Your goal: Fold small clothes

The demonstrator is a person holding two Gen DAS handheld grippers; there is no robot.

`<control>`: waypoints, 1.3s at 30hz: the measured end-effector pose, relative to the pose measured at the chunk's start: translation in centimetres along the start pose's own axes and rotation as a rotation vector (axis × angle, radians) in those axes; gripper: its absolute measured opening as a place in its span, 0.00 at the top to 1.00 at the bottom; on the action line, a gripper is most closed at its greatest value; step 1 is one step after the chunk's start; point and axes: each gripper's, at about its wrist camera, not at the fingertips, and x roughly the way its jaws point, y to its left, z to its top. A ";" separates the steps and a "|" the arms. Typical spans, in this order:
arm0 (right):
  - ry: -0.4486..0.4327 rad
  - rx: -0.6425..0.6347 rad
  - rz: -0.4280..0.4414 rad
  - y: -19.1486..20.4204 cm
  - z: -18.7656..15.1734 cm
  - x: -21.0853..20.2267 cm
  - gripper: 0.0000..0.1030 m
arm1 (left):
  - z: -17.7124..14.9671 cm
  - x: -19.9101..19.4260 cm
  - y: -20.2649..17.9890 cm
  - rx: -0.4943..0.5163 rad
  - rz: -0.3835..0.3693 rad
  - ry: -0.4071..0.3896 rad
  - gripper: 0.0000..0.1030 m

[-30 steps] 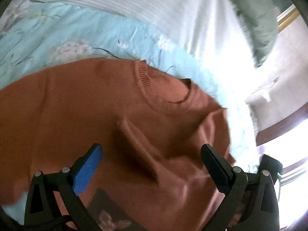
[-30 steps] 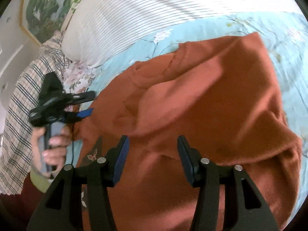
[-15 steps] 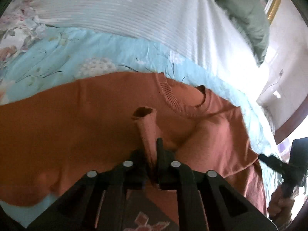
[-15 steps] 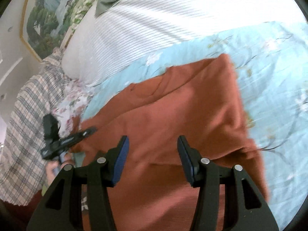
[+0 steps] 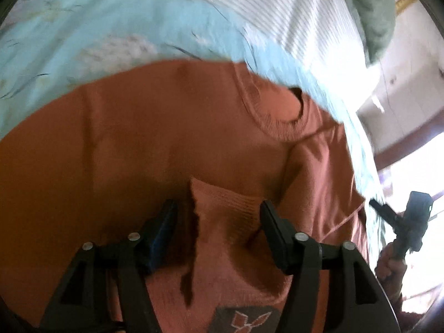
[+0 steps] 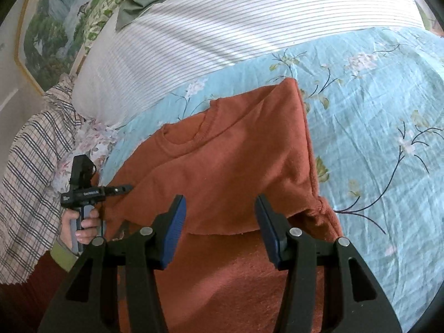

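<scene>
- Mostly, the left wrist view is smeared by motion blur, so the print on the blue floral bedsheet (image 5: 116,41) and the knit of the orange sweater (image 5: 144,144) are hard to make out there.
- The sweater's lower part is cut off at six o'clock in both views; a dark patch with a pale motif (image 5: 247,320) shows only partly at the bottom edge of the left view.
- The left hand-held gripper (image 5: 217,229) has its jaws apart and opening; a ribbed sleeve cuff (image 5: 224,205) lies between them, and neither pad presses on it.
- The right hand-held gripper (image 6: 219,229) stands spread over the sweater, its blue pads on either side of a folded-over edge without pinching it.
- From the right view the left gripper shows small at nine o'clock, with the person's hand (image 6: 83,222) around its handle; its fingertips are too small to read there.
- The sweater lies flat on the bed, collar (image 6: 191,136) toward twelve o'clock, one side folded in over the body.
- Beyond the sheet, at twelve o'clock, sits a white striped pillow (image 6: 249,25), with a green cloth (image 6: 138,2) behind it.
- A checked fabric (image 6: 30,172) hangs at nine o'clock in the right view, and a framed landscape picture (image 6: 47,33) fills the ten o'clock corner.
- Bright window glare washes out three o'clock in the left view.
</scene>
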 end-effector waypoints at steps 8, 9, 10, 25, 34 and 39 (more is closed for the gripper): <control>-0.043 0.016 -0.112 -2.1 1.6 -0.1 0.48 | -3.1 -5.5 -4.1 0.107 0.221 -0.346 0.96; -0.046 0.014 -0.124 -2.4 1.9 0.1 0.48 | -3.6 -6.2 -3.6 0.063 0.241 -0.397 0.96; -0.039 0.012 -0.140 -2.7 2.4 0.6 0.48 | -3.8 -6.4 -3.2 0.031 0.252 -0.420 0.96; 0.050 0.095 -0.184 -8.3 6.1 5.5 0.90 | -4.8 -4.2 -3.0 -0.085 0.310 -0.428 0.96; -0.010 -0.003 -0.274 -4.3 5.2 3.9 0.78 | -4.1 -2.3 -1.3 -0.112 0.347 -0.387 0.96; 0.123 -0.079 -0.233 -3.0 2.7 5.9 0.65 | -4.3 -2.2 -1.2 -0.118 0.369 -0.384 0.93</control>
